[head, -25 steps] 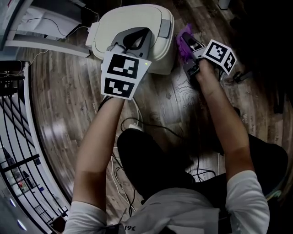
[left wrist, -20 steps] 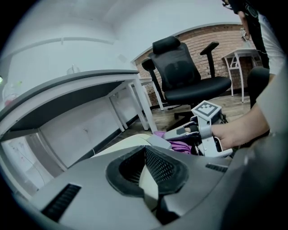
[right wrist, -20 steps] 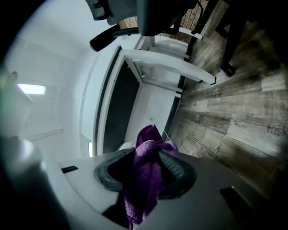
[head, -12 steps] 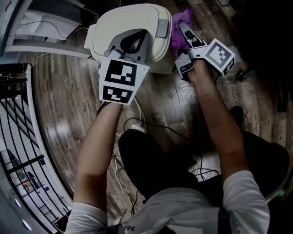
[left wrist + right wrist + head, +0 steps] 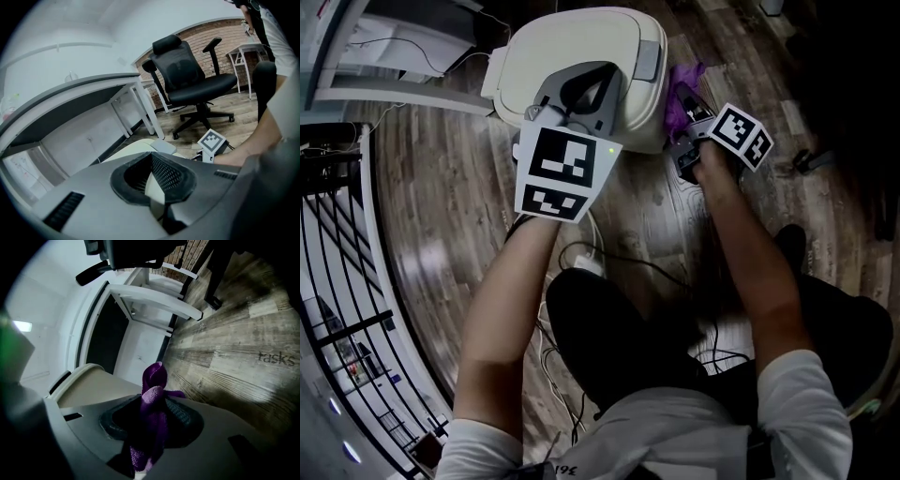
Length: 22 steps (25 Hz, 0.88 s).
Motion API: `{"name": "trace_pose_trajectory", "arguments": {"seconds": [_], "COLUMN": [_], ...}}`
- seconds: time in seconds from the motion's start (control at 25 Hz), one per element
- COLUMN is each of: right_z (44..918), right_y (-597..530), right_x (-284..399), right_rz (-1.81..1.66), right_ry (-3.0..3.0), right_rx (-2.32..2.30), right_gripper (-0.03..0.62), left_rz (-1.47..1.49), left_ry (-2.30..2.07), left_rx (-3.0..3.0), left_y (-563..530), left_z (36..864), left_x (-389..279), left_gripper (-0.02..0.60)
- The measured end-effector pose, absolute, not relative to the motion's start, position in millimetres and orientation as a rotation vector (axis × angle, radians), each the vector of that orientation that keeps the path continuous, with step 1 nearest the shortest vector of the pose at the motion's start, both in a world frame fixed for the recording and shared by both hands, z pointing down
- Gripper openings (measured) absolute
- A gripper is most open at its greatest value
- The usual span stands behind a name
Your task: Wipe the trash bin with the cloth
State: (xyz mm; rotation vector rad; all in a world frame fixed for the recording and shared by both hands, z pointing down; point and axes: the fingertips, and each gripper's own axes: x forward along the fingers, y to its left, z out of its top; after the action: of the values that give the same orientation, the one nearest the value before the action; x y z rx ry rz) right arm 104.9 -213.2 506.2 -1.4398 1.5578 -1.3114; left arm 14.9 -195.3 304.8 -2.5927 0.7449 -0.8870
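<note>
A cream trash bin (image 5: pixel 581 42) with a grey latch stands on the wooden floor. My left gripper (image 5: pixel 578 77) is shut and empty, and it hangs over the bin's lid; the lid (image 5: pixel 136 150) shows just beyond its jaws. My right gripper (image 5: pixel 692 108) is at the bin's right side. A bunched purple cloth (image 5: pixel 680 82) sits between its jaws, which are closing on it. In the right gripper view the cloth (image 5: pixel 152 399) sticks up past the jaws, with the bin's cream edge (image 5: pixel 93 383) to the left.
Black cables and a white plug block (image 5: pixel 584 262) lie on the floor near the person's dark-trousered legs. A white desk frame (image 5: pixel 394 66) stands at the far left, and a black railing (image 5: pixel 337 262) runs down the left. A black office chair (image 5: pixel 197 79) is beyond the bin.
The right gripper with the cloth slid farther along the bin's right side, then came back nearer. The left gripper stayed over the lid.
</note>
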Motion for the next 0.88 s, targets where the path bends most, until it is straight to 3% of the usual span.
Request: {"name": "trace_pose_trajectory", "arguments": {"seconds": [0.56, 0.88], "right_z": [663.6, 658.5], "right_y": [-190.2, -189.2], "right_x": [75.1, 80.6], "right_rz": [-1.732, -1.735], "right_ry": [1.372, 1.431], "right_rx": [-1.631, -1.668], "right_gripper": [0.137, 0.137], "left_rz": [-0.887, -0.852], "left_ry": [0.768, 0.766], "left_rx": [-2.598, -2.614], "left_y": [-197.4, -197.2], "left_z": [304.5, 301.1], "left_x": [14.2, 13.1], "left_gripper": [0.003, 0.003]}}
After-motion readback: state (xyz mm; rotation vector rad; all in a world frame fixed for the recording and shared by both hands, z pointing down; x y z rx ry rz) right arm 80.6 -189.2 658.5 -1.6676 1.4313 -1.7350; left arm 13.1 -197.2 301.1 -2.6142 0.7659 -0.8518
